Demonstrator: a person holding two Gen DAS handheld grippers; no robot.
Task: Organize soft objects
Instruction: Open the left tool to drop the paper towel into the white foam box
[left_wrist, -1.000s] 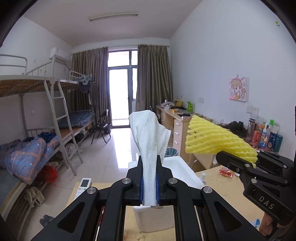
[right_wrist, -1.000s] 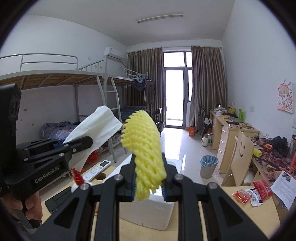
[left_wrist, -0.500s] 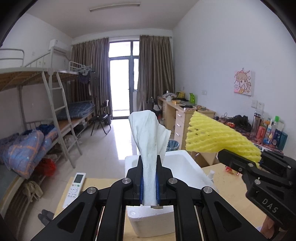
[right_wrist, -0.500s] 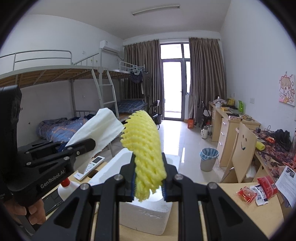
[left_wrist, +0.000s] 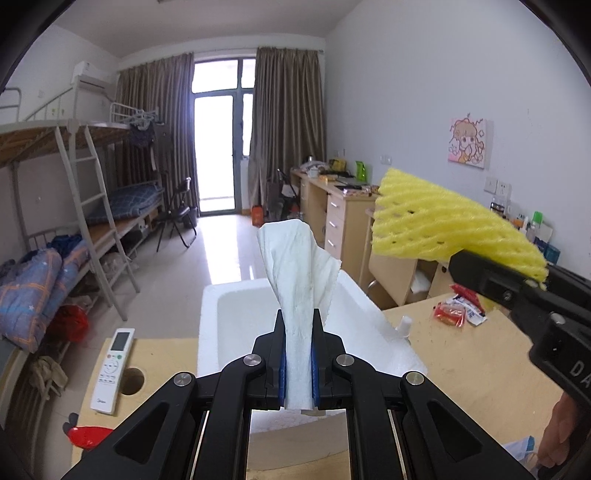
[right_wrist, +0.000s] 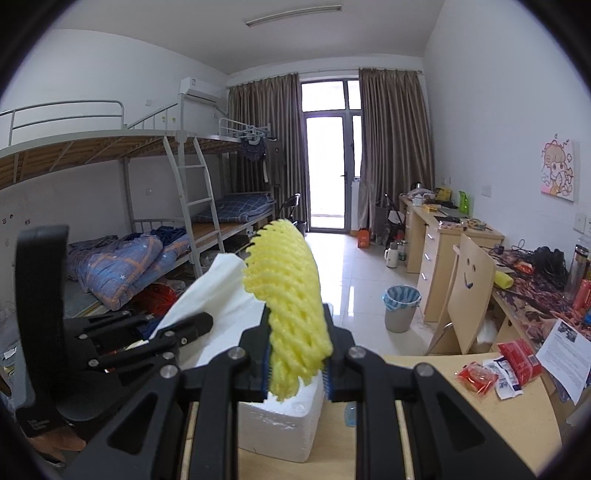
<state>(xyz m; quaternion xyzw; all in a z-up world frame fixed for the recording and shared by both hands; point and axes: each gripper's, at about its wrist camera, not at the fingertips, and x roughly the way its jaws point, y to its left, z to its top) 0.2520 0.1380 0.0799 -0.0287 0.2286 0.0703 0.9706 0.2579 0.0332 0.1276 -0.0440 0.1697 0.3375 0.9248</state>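
Left tool (left_wrist: 298, 354): clamped on crumpled white paper towel (left_wrist: 295, 266), above open white foam box (left_wrist: 236, 314); right tool (right_wrist: 297, 354): clamped on yellow foam mesh sleeve (right_wrist: 286, 291), over box's near rim; wooden desk (left_wrist: 480, 369): bare beside box

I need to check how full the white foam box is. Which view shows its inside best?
The left wrist view: it looks down into the white foam box, showing its hollow and far rim past the paper towel. The right wrist view shows only an outer corner, its inside hidden behind the yellow foam net.
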